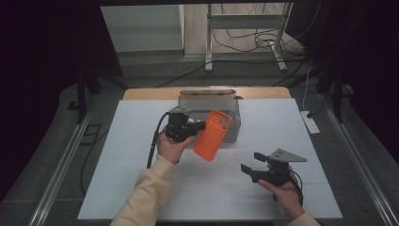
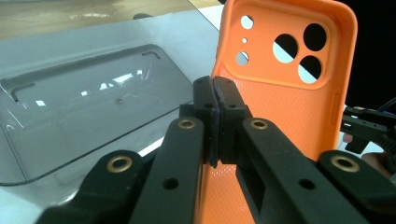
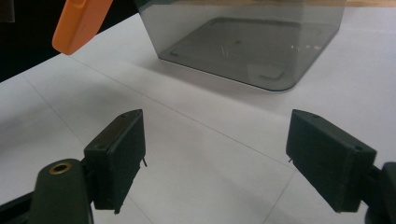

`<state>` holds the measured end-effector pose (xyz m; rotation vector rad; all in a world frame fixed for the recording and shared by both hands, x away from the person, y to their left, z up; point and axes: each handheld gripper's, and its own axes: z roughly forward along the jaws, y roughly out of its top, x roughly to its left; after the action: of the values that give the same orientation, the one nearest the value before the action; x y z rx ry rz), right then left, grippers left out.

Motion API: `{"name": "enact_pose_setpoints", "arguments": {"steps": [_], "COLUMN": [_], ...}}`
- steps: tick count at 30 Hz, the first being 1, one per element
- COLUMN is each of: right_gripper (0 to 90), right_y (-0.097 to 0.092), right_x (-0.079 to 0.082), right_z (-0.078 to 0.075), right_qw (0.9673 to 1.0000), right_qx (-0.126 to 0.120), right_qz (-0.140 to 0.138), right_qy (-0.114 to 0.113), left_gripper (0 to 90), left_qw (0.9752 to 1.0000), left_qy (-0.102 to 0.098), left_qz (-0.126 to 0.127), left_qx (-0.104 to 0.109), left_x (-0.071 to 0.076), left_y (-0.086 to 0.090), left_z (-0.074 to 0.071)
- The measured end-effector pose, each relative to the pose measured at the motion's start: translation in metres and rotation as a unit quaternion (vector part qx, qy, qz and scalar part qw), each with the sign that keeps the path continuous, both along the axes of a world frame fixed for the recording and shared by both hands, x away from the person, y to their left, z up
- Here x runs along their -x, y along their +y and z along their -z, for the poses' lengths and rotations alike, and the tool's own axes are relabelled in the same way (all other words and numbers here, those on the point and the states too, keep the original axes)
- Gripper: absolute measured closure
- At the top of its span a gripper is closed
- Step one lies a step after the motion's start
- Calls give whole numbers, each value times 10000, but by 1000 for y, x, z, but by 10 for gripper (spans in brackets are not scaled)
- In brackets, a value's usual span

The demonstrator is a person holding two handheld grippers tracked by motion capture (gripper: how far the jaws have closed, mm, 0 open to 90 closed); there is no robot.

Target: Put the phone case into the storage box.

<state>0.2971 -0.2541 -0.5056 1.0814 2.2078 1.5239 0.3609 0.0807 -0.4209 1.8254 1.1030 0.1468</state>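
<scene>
Up close, the left gripper [image 2: 215, 100] has its fingers pressed together on the long edge of an orange phone case [image 2: 285, 93], pinching its rim so the case stands nearly upright with the camera cut-outs at the top. In the high view the left gripper [image 1: 200, 126] holds the orange phone case [image 1: 212, 135] off the counter [image 1: 282, 122], tilted, in front of a clear plastic box [image 1: 233, 117] that stands at the far middle of the white surface. The left gripper view shows the box's [image 2: 93, 98] empty floor just behind the case.

The right gripper [image 3: 215, 158] has its fingers spread wide apart with nothing between them, only bare white counter [image 3: 210, 154]. It sits low near the counter's near right part, held in the person's right hand [image 1: 284, 193], well apart from the case. From the right gripper view the box [image 3: 243, 42] lies ahead and one corner of the case [image 3: 79, 23] hangs at upper left.
</scene>
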Motion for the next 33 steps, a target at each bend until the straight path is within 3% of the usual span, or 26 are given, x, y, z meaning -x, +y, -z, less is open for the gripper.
{"name": "enact_pose_setpoints", "arguments": {"steps": [18, 33], "right_gripper": [198, 198], "right_y": [1, 18], "right_x": [-1, -6], "right_z": [0, -19], "right_qw": [10000, 9993], "right_qx": [60, -291], "right_qz": [-6, -147], "right_qy": [-41, -208], "left_gripper": [890, 890], "left_qw": [10000, 10000], "left_qy": [-31, 3], "left_qz": [-19, -4], "left_qx": [3, -30], "left_x": [-10, -17], "left_y": [-9, -14], "left_z": [-5, -3]}}
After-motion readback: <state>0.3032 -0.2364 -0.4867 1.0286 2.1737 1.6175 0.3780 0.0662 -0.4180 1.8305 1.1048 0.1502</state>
